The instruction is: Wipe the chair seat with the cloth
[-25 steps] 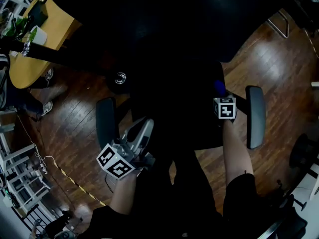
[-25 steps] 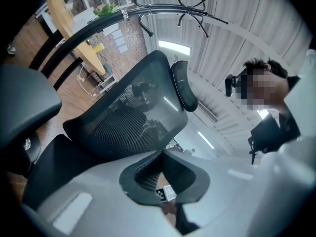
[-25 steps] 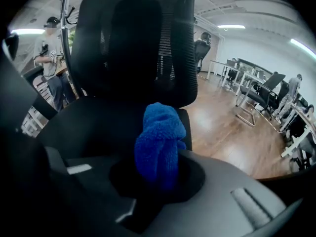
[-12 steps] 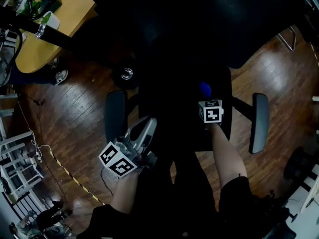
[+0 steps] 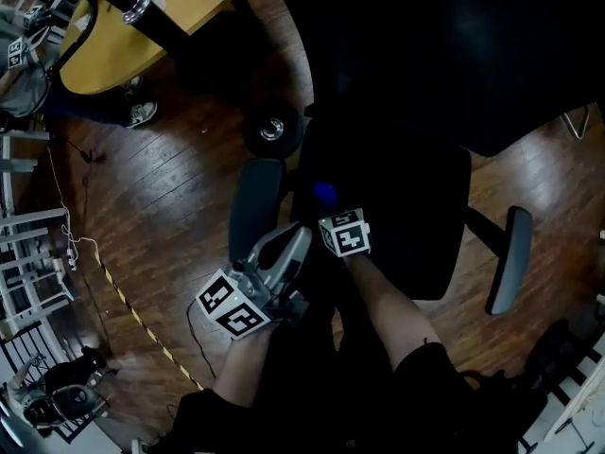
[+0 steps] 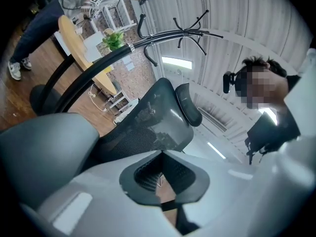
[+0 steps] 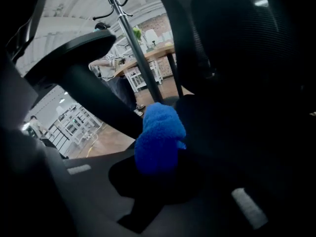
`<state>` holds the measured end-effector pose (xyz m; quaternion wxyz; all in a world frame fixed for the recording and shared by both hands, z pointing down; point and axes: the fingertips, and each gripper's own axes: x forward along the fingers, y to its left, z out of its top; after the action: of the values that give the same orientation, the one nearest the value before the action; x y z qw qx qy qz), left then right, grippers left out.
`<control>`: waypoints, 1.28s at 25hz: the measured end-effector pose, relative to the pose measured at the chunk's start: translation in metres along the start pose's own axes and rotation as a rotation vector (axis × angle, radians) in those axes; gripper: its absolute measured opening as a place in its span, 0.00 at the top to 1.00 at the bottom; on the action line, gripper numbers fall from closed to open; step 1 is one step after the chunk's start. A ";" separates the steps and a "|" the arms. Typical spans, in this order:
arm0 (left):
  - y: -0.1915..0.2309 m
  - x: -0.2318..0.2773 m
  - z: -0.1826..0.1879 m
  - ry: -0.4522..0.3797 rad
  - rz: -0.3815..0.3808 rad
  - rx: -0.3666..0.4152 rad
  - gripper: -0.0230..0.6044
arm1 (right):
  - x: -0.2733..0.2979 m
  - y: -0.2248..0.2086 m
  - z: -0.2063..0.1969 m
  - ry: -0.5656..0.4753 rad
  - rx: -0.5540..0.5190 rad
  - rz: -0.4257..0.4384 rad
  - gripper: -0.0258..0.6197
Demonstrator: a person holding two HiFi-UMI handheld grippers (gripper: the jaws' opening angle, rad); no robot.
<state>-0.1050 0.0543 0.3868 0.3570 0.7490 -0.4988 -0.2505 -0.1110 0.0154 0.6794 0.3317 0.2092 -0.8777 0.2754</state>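
The black chair seat fills the middle of the head view. My right gripper is shut on a blue fluffy cloth and holds it on the seat's left part, close to the left armrest. In the right gripper view the cloth bulges out between the dark jaws of that gripper, with the seat beside it. My left gripper hangs at the seat's front left corner, shut with nothing in it. In its own view the left gripper points up at the mesh chair back.
The right armrest stands off to the right. A wooden table and a round black base lie at the back left on the wood floor. A person's shoe is near the table. Striped tape crosses the floor at left.
My right gripper has carried the blue cloth leftward across the seat, from its right side to near the left armrest. The left gripper has stayed at the front left corner.
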 end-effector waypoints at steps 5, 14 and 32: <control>0.003 -0.005 -0.008 0.004 0.007 -0.002 0.98 | 0.003 0.000 -0.012 -0.018 -0.066 -0.019 0.90; -0.010 0.023 -0.023 0.101 -0.062 0.003 0.98 | -0.088 -0.114 -0.059 -0.014 0.064 -0.263 0.90; -0.036 0.061 -0.043 0.161 -0.121 0.016 0.98 | -0.208 -0.223 -0.110 0.010 0.141 -0.524 0.90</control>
<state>-0.0300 0.0190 0.3836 0.3740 0.7983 -0.4243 -0.2067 0.2074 -0.0474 0.6803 0.3806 0.4506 -0.7705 0.2418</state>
